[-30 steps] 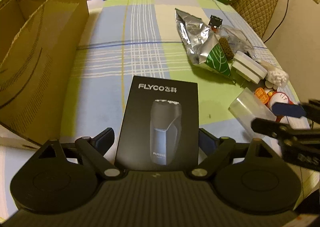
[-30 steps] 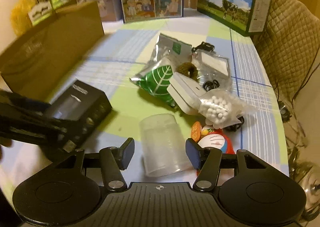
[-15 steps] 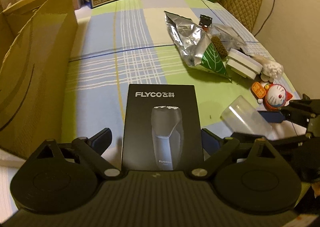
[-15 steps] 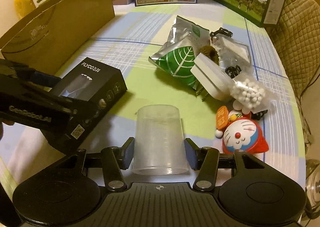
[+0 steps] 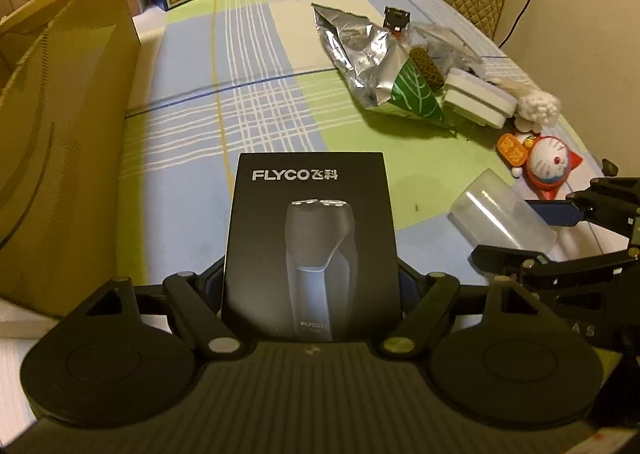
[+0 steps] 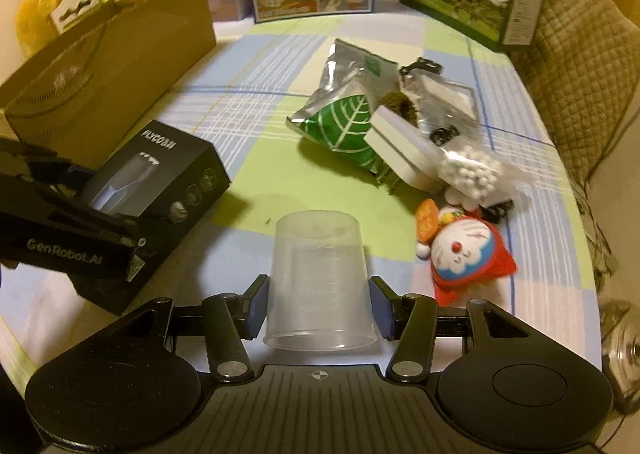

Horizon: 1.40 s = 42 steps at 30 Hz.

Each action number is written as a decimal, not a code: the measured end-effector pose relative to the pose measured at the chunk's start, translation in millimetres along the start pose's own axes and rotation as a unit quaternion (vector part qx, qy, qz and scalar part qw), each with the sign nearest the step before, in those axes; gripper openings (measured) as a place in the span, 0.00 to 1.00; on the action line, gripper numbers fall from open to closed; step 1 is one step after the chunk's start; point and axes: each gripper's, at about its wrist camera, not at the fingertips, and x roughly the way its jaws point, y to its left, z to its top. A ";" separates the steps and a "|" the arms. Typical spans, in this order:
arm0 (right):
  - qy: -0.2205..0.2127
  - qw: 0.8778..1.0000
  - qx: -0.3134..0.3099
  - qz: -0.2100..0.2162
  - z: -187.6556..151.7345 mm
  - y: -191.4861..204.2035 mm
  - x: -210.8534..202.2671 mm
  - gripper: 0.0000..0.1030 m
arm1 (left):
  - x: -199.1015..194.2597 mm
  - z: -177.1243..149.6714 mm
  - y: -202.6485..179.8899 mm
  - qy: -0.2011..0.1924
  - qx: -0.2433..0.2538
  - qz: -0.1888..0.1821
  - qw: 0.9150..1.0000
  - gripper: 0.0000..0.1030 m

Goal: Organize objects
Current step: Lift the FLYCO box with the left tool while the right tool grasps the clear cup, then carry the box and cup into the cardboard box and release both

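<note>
Left tool (image 5: 311, 286) clamped on black shaver box (image 5: 310, 238), lifted above the checked desk (image 5: 192, 158), right tool (image 6: 318, 304) gripping clear plastic cup (image 6: 318, 278) near its rim, foil pouch (image 6: 344, 114) and cardboard box (image 5: 52, 126) beyond

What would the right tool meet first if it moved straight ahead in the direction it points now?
Probably the foil snack bag with the green leaf. The right tool carries a clear plastic cup, whose far end would arrive first. The checked tablecloth between looks free, though depth is uncertain here.
</note>
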 end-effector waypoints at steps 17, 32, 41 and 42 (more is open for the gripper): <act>-0.110 0.991 -0.039 0.059 85.8 91.4 -85.8 0.48 | -132.0 30.6 45.4 -0.105 -0.002 0.007 0.994 0.74; -0.084 0.982 -0.033 0.165 172.1 212.1 -16.4 0.48 | -164.9 41.2 220.7 -0.096 -0.055 0.101 0.989 0.74; -0.065 0.984 -0.014 0.164 179.5 222.1 12.1 0.48 | -138.8 41.2 257.8 -0.093 -0.069 0.078 0.990 0.75; -0.065 0.984 -0.012 0.166 179.4 222.3 13.4 0.48 | -138.1 41.3 259.5 -0.093 -0.073 0.082 0.990 0.77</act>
